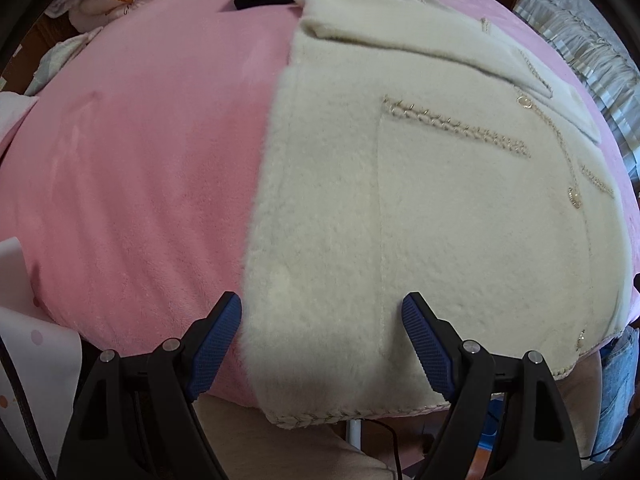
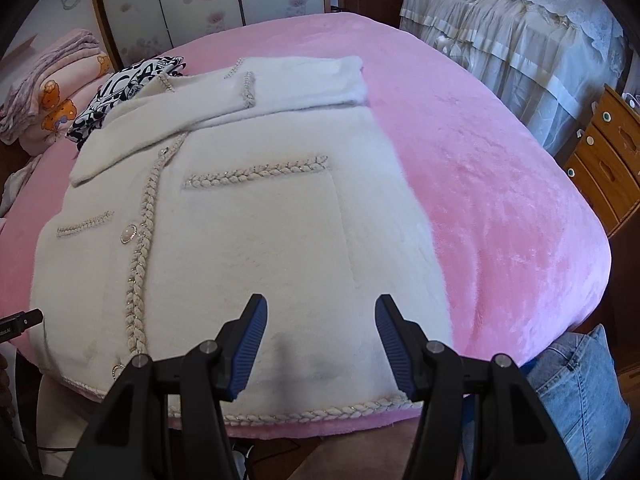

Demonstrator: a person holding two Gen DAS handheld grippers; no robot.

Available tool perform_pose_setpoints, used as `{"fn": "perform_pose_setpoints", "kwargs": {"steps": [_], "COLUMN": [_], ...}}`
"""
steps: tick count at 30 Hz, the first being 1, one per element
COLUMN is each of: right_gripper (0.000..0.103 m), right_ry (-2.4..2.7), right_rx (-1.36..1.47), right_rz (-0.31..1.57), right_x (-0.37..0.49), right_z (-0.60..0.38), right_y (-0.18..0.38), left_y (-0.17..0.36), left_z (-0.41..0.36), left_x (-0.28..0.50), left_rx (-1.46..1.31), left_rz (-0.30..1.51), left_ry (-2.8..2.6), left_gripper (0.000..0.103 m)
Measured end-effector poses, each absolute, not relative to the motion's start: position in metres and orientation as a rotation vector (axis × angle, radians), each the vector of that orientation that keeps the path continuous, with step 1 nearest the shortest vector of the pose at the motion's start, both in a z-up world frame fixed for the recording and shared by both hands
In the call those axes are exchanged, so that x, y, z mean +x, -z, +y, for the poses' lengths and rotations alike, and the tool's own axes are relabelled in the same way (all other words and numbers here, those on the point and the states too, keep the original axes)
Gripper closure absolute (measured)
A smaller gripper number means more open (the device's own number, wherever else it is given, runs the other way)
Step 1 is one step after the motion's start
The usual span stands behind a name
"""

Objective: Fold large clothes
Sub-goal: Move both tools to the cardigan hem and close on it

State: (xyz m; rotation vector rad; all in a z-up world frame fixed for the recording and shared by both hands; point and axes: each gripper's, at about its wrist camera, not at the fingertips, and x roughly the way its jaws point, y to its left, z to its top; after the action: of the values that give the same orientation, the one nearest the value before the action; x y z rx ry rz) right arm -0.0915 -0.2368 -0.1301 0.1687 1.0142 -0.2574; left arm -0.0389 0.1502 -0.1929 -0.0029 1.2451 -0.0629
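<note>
Broadly spread across a pink bed (image 2: 500,168): a cream coat (image 2: 260,240), front up, hem hanging just over the near edge. Both sleeves already folded in across the chest, cuffs crossing near the collar. Body still at full length, so judged about halfway: sleeves done, hem-to-collar fold left. Behind the coat, touching its collar end, a black-and-white garment (image 2: 124,92); further back on the left, a pile of bedding (image 2: 52,92) with a bear print. To the right, beside the bed, a draped frilly cover (image 2: 520,40) and a wooden drawer unit (image 2: 608,160).

Closer in, left gripper (image 1: 322,308) poised over the coat's left side edge near the hem, jaws wide apart, nothing between the pads, one finger over pink, the other over cream. Right gripper (image 2: 322,310) likewise apart, somewhat narrower, empty, above the hem's right part just short of the braided trim (image 2: 320,410). Next, probably: pinch both hem corners and carry them up.
</note>
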Motion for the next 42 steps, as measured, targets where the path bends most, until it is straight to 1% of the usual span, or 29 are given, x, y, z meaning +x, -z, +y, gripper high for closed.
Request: {"fn": "perform_pose_setpoints", "kwargs": {"steps": [7,13,26,33,35,40,42], "right_gripper": [0.047,0.047,0.047,0.045,0.045,0.045,0.045], "right_ry": [0.276,0.193,0.093,-0.091,-0.127,-0.275,-0.323], "right_rx": [0.192,0.276,0.323,0.413,0.405,0.467,0.495], "right_rz": [1.036,1.078,1.109,1.159,1.165,1.176,1.172], "right_x": [-0.092,-0.093,-0.098,-0.09,-0.09,-0.093,-0.094], "right_z": [-0.257,-0.291,-0.342,-0.341,-0.337,-0.338,-0.34], "right_y": [0.139,0.151,0.168,0.192,0.194,0.196,0.198], "left_y": [0.205,0.22,0.227,0.233,0.234,0.23,0.229], "left_z": [0.173,0.198,0.219,0.206,0.203,0.202,0.202], "left_x": [-0.037,-0.036,-0.034,-0.027,-0.027,-0.033,-0.036], "left_rx": [-0.102,-0.215,-0.25,-0.221,-0.203,-0.165,-0.147], "left_rz": [1.273,1.299,1.296,1.307,1.308,1.299,1.286], "left_ry": [0.083,0.177,0.249,0.308,0.317,0.376,0.393], "left_gripper": [0.022,0.021,0.02,0.005,0.004,0.005,0.014]}}
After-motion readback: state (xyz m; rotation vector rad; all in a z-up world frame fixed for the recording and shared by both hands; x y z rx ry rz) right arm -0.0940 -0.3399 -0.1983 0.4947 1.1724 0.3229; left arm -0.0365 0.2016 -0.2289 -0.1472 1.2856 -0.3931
